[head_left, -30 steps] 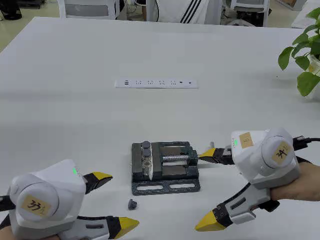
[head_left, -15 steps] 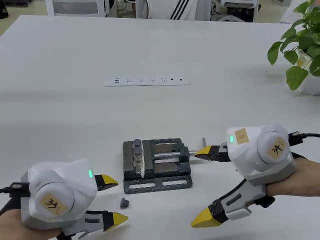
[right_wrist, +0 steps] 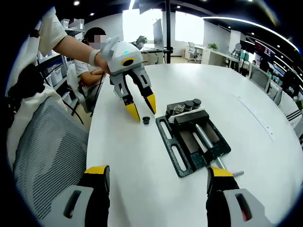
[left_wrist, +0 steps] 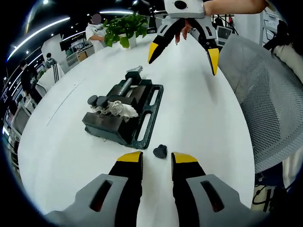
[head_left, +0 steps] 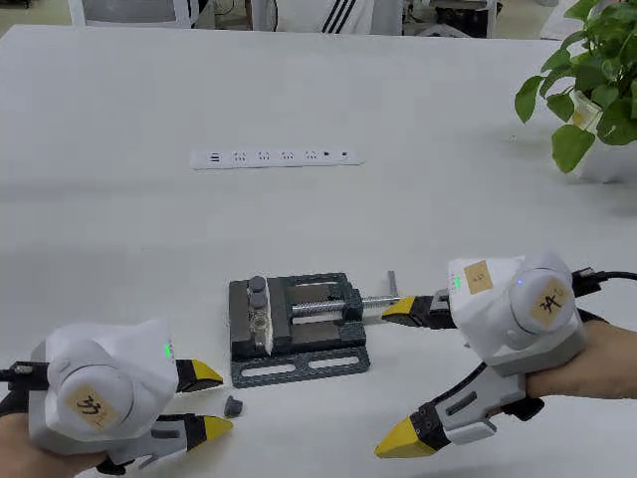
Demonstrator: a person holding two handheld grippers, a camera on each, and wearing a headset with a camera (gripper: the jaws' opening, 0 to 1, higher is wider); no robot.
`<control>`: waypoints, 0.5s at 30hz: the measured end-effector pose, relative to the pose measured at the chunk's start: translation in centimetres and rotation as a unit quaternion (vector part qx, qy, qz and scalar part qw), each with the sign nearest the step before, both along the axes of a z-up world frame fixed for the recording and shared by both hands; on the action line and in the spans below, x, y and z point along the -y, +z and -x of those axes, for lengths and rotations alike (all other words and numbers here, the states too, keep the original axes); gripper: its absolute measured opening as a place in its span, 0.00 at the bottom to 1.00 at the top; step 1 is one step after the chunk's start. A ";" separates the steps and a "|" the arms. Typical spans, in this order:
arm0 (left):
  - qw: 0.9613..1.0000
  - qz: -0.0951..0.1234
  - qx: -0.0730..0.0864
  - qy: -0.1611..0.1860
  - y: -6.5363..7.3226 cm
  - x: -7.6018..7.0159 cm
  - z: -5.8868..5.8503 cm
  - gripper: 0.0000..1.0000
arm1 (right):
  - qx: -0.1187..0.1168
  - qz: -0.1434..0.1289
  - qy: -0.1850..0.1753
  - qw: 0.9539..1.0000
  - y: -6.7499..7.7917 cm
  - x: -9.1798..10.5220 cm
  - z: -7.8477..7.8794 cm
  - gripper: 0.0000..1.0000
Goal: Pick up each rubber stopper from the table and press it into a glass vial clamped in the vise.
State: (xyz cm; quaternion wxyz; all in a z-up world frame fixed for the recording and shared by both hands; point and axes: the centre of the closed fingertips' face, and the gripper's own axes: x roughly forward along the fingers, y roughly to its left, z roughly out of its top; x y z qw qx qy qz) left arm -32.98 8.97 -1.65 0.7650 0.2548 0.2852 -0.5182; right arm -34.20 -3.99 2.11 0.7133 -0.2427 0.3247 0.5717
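Nearest in the head view, the left tool [head_left: 209,400] sits low at the bottom-left corner, held in a hand. Its yellow-tipped jaws are a narrow way apart and grip nothing. The loose stopper [head_left: 233,405], small and dark, lies on the white worktop [head_left: 448,199] just off those tips. In the left tool view the left tool [left_wrist: 157,158] points at the stopper [left_wrist: 160,151], which rests just ahead of the gap between the jaws, touching neither.

To the right, the right tool [head_left: 398,375] is spread wide and empty. Its far tip lies close to the vise screw's handle, its near tip hangs over bare worktop. The right tool view shows the right tool [right_wrist: 157,171] with jaws far apart, the vise [right_wrist: 194,137] ahead between them, and beyond it the left tool [right_wrist: 141,107] beside the stopper [right_wrist: 146,120].

The vise [head_left: 294,317] stands mid-worktop, just beyond the stopper, with its screw running to the right. The vials [head_left: 259,307] are clamped upright at its left end. Two carry dark stoppers on top; in the left tool view more clear glass shows beside them, and how many vials there are I cannot tell.

Farther back a white power strip [head_left: 274,157] lies flat on the worktop. A leafy plant [head_left: 582,100] stands at the far right edge
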 end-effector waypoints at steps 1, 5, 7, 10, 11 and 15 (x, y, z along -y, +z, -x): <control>1.000 0.000 0.000 0.000 0.0 0.0 0.0 0.19 | 0.000 0.000 0.000 1.000 0.0 0.0 0.0 0.83; 1.000 -0.002 -0.001 -0.008 -0.2 0.2 0.1 0.18 | -0.002 0.001 0.001 1.000 0.0 -0.2 0.1 0.83; 1.000 -0.002 -0.002 -0.010 -0.3 0.3 0.1 0.16 | -0.002 0.001 0.001 1.000 -0.1 -0.1 0.1 0.82; 1.000 -0.002 -0.004 -0.015 -0.4 0.3 0.2 0.14 | -0.003 0.000 0.001 1.000 -0.1 -0.1 0.2 0.83; 1.000 -0.002 -0.004 -0.016 -0.5 0.3 0.3 0.14 | -0.003 0.000 0.001 1.000 -0.1 -0.1 0.2 0.82; 1.000 -0.001 -0.004 -0.020 -0.5 0.3 0.4 0.12 | -0.004 0.002 0.002 1.000 -0.2 -0.1 0.3 0.82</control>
